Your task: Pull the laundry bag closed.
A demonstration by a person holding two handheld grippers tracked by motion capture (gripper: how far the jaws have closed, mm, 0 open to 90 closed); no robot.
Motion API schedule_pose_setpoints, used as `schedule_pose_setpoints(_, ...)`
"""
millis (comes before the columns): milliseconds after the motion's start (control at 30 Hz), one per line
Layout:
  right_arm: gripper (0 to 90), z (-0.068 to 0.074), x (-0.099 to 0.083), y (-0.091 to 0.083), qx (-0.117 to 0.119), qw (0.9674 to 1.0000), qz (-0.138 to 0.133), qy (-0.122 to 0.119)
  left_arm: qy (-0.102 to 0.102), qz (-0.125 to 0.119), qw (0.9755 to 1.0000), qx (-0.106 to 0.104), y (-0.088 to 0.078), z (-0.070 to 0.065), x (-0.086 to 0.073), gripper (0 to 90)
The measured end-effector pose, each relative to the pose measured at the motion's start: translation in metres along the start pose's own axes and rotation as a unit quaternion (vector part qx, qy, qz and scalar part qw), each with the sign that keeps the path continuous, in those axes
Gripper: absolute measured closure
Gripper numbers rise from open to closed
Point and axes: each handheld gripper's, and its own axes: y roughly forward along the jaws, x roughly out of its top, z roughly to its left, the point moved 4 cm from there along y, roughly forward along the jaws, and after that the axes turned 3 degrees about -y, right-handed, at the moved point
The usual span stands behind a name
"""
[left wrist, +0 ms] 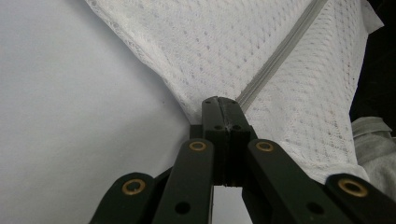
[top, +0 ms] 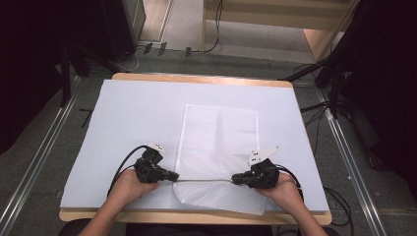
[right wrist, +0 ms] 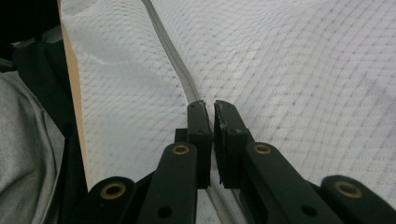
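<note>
A pale blue mat point(top: 133, 113) covers the wooden table point(top: 196, 77). On it lies a white mesh laundry bag point(top: 219, 132), its near end lifted (zipper point(top: 204, 181) pulled taut). The left gripper point(top: 173, 175) is clamped on one zipper end, the right gripper point(top: 236, 180) on the other; nothing blocks them.

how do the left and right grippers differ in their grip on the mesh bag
The left gripper pinches the mesh bag at its left edge; the right gripper pinches farther in, on the grey zipper strip. The left jaws meet fully; the right show a thin gap. Both are shut on the bag, pulling the strip taut.
</note>
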Motion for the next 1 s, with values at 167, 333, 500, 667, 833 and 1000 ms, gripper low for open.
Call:
schedule_pose_setpoints(167,87.8,0.000,-0.001,-0.001,0.001,1.0000,0.000,0.000,0.000,0.000,1.0000,0.001,0.000,0.000,0.000,90.0)
schedule_pose_setpoints(333,87.8,0.000,-0.001,-0.001,0.003,1.0000,-0.001,0.000,0.000,0.000,1.0000,0.000,0.000,0.000,0.000,90.0)
schedule_pose_setpoints(500,87.8,0.000,-0.001,-0.002,0.004,1.0000,-0.001,0.000,0.000,0.000,1.0000,0.000,0.000,0.000,0.000,90.0)
schedule_pose_setpoints(667,87.9,0.000,-0.001,-0.003,0.002,1.0000,0.000,-0.001,0.000,0.000,1.0000,0.001,0.000,0.000,0.000,90.0)
schedule_pose_setpoints(833,88.8,-0.003,-0.005,-0.008,-0.001,1.0000,-0.004,0.005,0.000,0.000,1.0000,0.000,0.000,0.000,0.000,90.0)
schedule_pose_setpoints(1000,88.8,-0.004,-0.008,-0.012,-0.003,0.9999,-0.008,0.010,-0.001,0.000,1.0000,0.000,0.000,0.000,0.000,90.0)
